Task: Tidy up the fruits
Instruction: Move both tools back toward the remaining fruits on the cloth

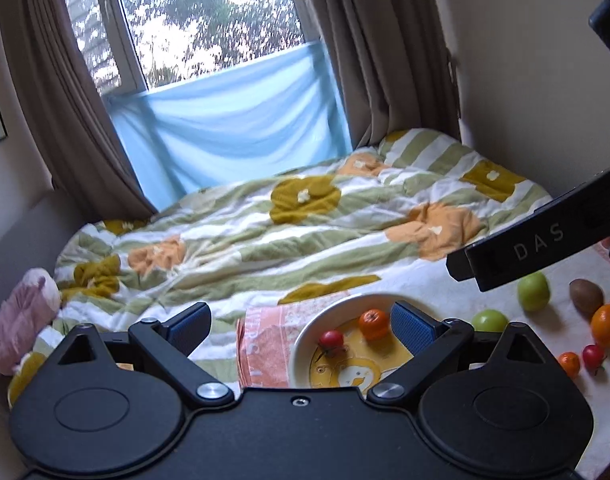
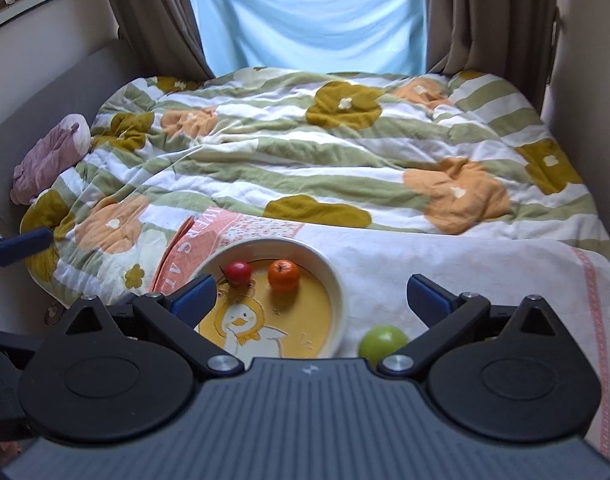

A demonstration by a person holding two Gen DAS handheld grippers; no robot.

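A white bowl [image 1: 305,332] with a yellow duck picture inside stands on a towel on the bed; it also shows in the right wrist view [image 2: 337,280]. In it lie a small red fruit [image 1: 331,338] [image 2: 238,270] and a small orange [image 1: 373,323] [image 2: 283,275]. To its right on the towel lie two green apples [image 1: 489,321] [image 1: 533,291], a brown fruit [image 1: 585,297], a larger orange [image 1: 607,323], a small orange [image 1: 569,362] and a red fruit [image 1: 593,356]. My left gripper [image 1: 301,324] is open and empty above the bowl's near side. My right gripper [image 2: 311,298] is open and empty over the bowl, with a green apple [image 2: 382,342] below it.
The bed carries a rumpled striped quilt [image 1: 265,220] with flower patches. A white and pink towel [image 2: 465,264] lies under the fruit. A pink plush toy [image 1: 21,320] lies at the left by the headboard. Curtains and a window [image 1: 209,40] stand behind the bed.
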